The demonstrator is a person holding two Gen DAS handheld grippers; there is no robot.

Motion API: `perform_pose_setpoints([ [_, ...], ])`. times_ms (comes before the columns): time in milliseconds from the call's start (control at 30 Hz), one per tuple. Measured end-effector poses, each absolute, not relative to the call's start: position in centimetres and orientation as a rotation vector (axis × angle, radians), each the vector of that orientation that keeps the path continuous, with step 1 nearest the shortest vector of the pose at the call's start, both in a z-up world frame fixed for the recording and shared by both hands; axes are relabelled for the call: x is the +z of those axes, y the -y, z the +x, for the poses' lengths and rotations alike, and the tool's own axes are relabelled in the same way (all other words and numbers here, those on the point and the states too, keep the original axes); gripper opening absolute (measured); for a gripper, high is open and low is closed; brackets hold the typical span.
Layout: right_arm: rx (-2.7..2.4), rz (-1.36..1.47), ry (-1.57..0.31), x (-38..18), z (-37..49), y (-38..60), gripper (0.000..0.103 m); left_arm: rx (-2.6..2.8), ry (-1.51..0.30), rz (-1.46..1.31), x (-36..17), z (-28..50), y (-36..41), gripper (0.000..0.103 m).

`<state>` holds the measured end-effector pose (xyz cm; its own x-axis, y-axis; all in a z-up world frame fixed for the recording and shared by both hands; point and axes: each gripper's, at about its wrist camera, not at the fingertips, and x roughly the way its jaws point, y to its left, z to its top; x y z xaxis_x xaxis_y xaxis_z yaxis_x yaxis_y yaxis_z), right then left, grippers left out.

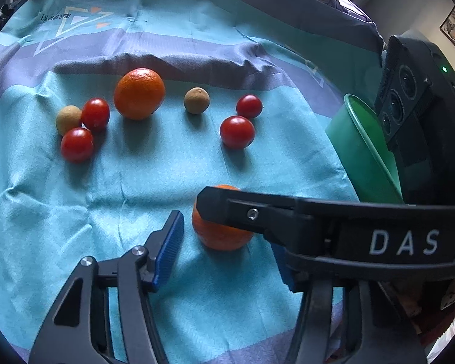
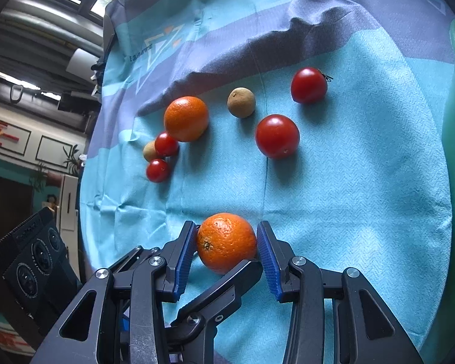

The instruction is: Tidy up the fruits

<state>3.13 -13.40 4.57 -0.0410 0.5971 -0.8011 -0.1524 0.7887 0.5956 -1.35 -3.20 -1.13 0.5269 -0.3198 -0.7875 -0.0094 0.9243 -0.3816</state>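
An orange (image 2: 226, 242) rests on the teal cloth (image 2: 348, 212), and my right gripper (image 2: 226, 227) is shut on it, a blue pad pressed on each side. In the left wrist view this orange (image 1: 218, 236) lies between the spread fingers of my left gripper (image 1: 227, 242), which is open. Its left pad (image 1: 168, 245) stands clear of the fruit, and its right finger is mostly hidden behind the right gripper's black finger (image 1: 227, 206) crossing over the orange. A second orange (image 1: 139, 94), several red tomatoes (image 1: 237, 132) and two small brown fruits (image 1: 196, 100) lie further back.
A green bowl (image 1: 367, 151) stands tilted at the right edge of the cloth, beside the right gripper's body (image 1: 415, 106). A ridge of folded purple cloth (image 1: 197, 63) runs behind the fruits. One finger of the left gripper (image 2: 227, 285) reaches under the held orange.
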Motion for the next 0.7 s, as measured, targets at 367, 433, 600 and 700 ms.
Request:
perform_pose_setpoints([
  [367, 0.625, 0.304, -1.436, 6.0, 2.5, 12.9, 0.043, -0.168, -0.955, -0.319, 0.3, -2.1, 3.3, 0.042],
  [433, 0.636, 0.306, -1.41, 6.9, 2.4, 13.0, 0.043, -0.165, -0.922, -0.301, 1.3, -2.5, 3.5, 0.042],
  [600, 0.641, 0.297, -1.311, 10.1, 2.3, 13.9, 0.043, -0.172, -0.836, -0.272, 4.1, -2.9, 4.6, 0.041],
  [700, 0.637, 0.286, -1.235, 11.9, 2.3, 15.3, 0.043, -0.204, -0.794, -0.238, 5.8, -2.7, 6.0, 0.042],
])
